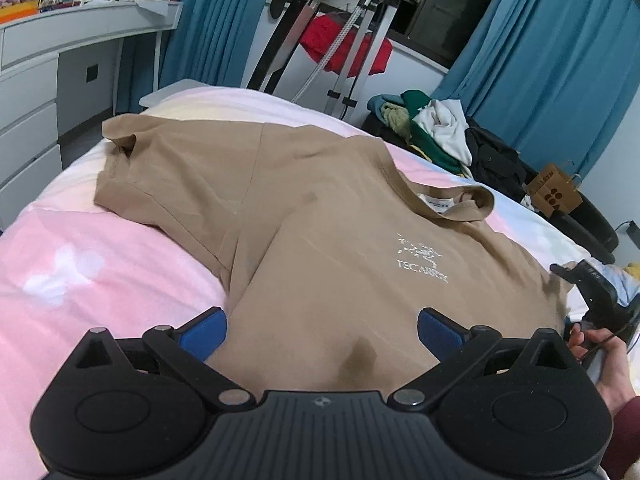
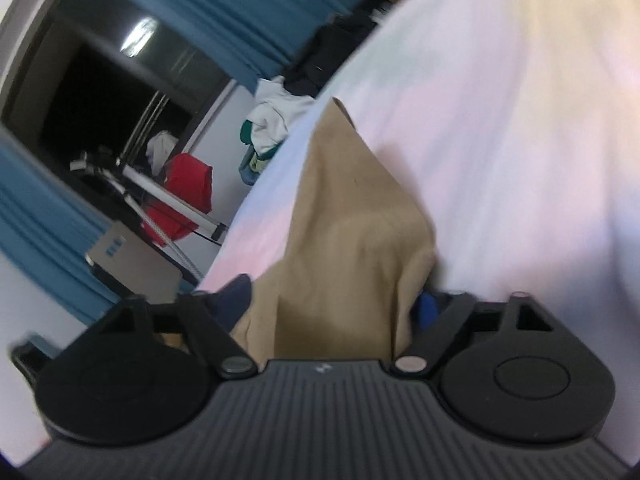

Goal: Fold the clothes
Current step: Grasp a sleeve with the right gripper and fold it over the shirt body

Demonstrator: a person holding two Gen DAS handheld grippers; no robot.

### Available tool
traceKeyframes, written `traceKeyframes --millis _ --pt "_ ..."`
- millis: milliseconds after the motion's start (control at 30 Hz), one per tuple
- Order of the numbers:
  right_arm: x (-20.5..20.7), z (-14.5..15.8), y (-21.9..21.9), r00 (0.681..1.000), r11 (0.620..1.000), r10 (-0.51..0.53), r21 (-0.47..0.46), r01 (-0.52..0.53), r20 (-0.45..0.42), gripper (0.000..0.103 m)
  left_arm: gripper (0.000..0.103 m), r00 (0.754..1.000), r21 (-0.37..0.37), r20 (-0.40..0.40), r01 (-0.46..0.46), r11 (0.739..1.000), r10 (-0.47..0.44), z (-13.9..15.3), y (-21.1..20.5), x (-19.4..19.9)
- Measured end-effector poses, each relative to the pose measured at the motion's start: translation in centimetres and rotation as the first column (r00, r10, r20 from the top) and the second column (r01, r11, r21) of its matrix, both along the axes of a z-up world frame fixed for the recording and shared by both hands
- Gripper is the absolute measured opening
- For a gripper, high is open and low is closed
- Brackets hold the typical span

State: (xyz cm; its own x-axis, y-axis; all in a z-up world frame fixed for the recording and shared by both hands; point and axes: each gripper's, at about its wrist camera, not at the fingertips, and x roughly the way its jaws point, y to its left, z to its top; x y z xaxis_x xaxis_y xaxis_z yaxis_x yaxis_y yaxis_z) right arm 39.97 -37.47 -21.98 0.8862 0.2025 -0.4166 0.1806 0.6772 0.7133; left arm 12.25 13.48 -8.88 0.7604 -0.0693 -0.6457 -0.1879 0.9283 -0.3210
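Left wrist view, bed (image 1: pixel 100 248): a pink and white cover is seen filling the frame from 9 o'clock to 3 o'clock, with the shirt laid on top.
Curtains (image 1: pixel 552 60): blue drapes are hung at 12 and 2 o'clock, on either side of a dark window.
T-shirt (image 1: pixel 320 216): a tan shirt is spread on the bed at the centre, chest print facing up, collar and label turned toward 2 o'clock; one sleeve is folded over toward 10 o'clock. In the right wrist view the T-shirt (image 2: pixel 344 248) is seen as a raised fold of tan cloth rising from the tool toward 12 o'clock.
Dresser (image 1: pixel 36 92): white drawers are placed at 9 to 10 o'clock, with bottles on top.
Clothes pile (image 1: pixel 436 128): green, white and black garments are heaped beyond the bed at 1 to 2 o'clock.
Red garment (image 1: pixel 344 46): it is draped on a metal stand at 12 o'clock.
Left tool (image 1: pixel 322 334): the blue pads are spread wide apart over the shirt's lower part at 6 o'clock; nothing is held between them.
Right tool (image 2: pixel 332 308): tan cloth is bunched between the pads at 6 o'clock; the picture is blurred and the pads are partly hidden, so a firm grip cannot be told.
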Motion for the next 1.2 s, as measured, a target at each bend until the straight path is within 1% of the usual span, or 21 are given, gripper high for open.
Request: traceKeyframes --millis 33,67,100,167,200,300,367,433,500,567,667,733,767,867,900,967,1033,1100,1133,1167,1200 --pt "0.6 0.2 0.6 1.0 0.998 0.008 -0.06 -0.009 -0.012 0.039 0.102 1.0 -0.007 -0.008 -0.006 1.0 0.006 -0.2 0.2 0.2" --pt "1.1 0.5 1.4 0.999 0.992 0.014 -0.127 -0.018 -0.034 0.013 0.103 1.0 -0.016 -0.016 -0.013 1.0 0.013 -0.3 0.4 0.5" --pt "1.2 0.9 2.1 0.999 0.982 0.011 -0.191 -0.018 -0.037 0.013 0.102 1.0 -0.021 -0.022 -0.02 1.0 0.019 -0.3 0.6 0.6" --pt "0.7 2.1 3.5 1.0 0.951 -0.018 -0.31 0.015 -0.007 0.012 0.102 0.999 -0.027 -0.028 -0.033 0.999 0.032 -0.1 0.9 0.6" --pt "0.4 2.9 4.1 0.999 0.934 -0.037 -0.355 0.039 0.013 0.012 0.102 0.999 -0.026 -0.027 -0.039 0.999 0.039 0.1 1.0 0.5" --pt "-0.8 5.9 6.4 0.995 0.869 -0.074 -0.486 0.097 0.067 0.012 0.102 0.999 -0.003 -0.014 -0.047 0.999 0.046 1.0 1.2 -0.3" --pt "-1.6 8.3 8.7 0.991 0.806 -0.075 -0.578 0.124 0.107 0.012 0.102 0.998 0.028 0.003 -0.06 0.998 0.06 1.8 1.2 -1.0" --pt "-2.5 10.3 11.5 0.988 0.738 -0.052 -0.661 0.136 0.146 0.012 0.102 0.997 0.052 0.024 -0.071 0.996 0.07 2.6 1.4 -1.8" --pt "-3.0 11.5 14.4 0.987 0.668 -0.016 -0.733 0.128 0.157 0.012 0.102 0.996 0.065 0.042 -0.082 0.994 0.08 3.4 1.8 -2.4" --pt "-3.1 11.8 17.9 0.989 0.604 0.036 -0.791 0.091 0.141 0.012 0.102 0.994 0.069 0.059 -0.094 0.993 0.09 4.1 2.3 -3.0" --pt "-3.3 10.9 23.2 0.987 0.52 0.126 -0.854 0.022 0.103 0.012 0.102 0.991 0.047 0.074 -0.117 0.992 0.113 4.8 3.5 -3.6" --pt "-3.4 9.5 26.3 0.982 0.474 0.176 -0.88 -0.024 0.068 0.012 0.102 0.989 0.038 0.08 -0.131 0.991 0.127 5.1 4.2 -3.8" --pt "-3.4 8.5 27.8 0.98 0.46 0.195 -0.887 -0.053 0.043 0.012 0.102 0.987 0.037 0.086 -0.139 0.99 0.136 5.2 4.6 -3.9" --pt "-3.1 5.5 31.4 0.97 0.448 0.24 -0.882 -0.148 -0.041 0.013 0.102 0.982 0.035 0.092 -0.169 0.985 0.165 5.2 5.8 -4.1" --pt "-3.0 4.6 32.2 0.967 0.451 0.248 -0.875 -0.175 -0.066 0.013 0.102 0.981 0.031 0.091 -0.173 0.984 0.17 5.0 6.2 -4.0" --pt "-2.7 3.1 32.8 0.962 0.471 0.249 -0.854 -0.222 -0.113 0.014 0.102 0.982 0.026 0.083 -0.172 0.985 0.169 4.5 6.6 -3.7" --pt "-2.3 2.7 32.4 0.955 0.506 0.254 -0.821 -0.265 -0.152 0.017 0.102 0.984 0.03 0.064 -0.167 0.985 0.165 3.9 6.8 -3.2" --pt "-2.3 3.4 31.1 0.938 0.564 0.302 -0.761 -0.321 -0.172 0.029 0.102 0.987 0.026 0.049 -0.157 0.987 0.155 3.4 6.8 -2.7" --pt "-2.6 4.0 30.5 0.926 0.59 0.334 -0.727 -0.352 -0.177 0.048 0.102 0.988 0.023 0.043 -0.149 0.989 0.148 3.2 6.7 -2.5" --pt "-2.9 4.6 30.4 0.912 0.607 0.369 -0.697 -0.382 -0.178 0.065 0.102 0.99 0.021 0.038 -0.139 0.99 0.139 3.1 6.5 -2.3" --pt "-3.7 5.3 30.2 0.903 0.621 0.395 -0.675 -0.397 -0.168 0.068 0.102 0.99 0.022 0.035 -0.135 0.991 0.134 3.0 6.3 -2.3"
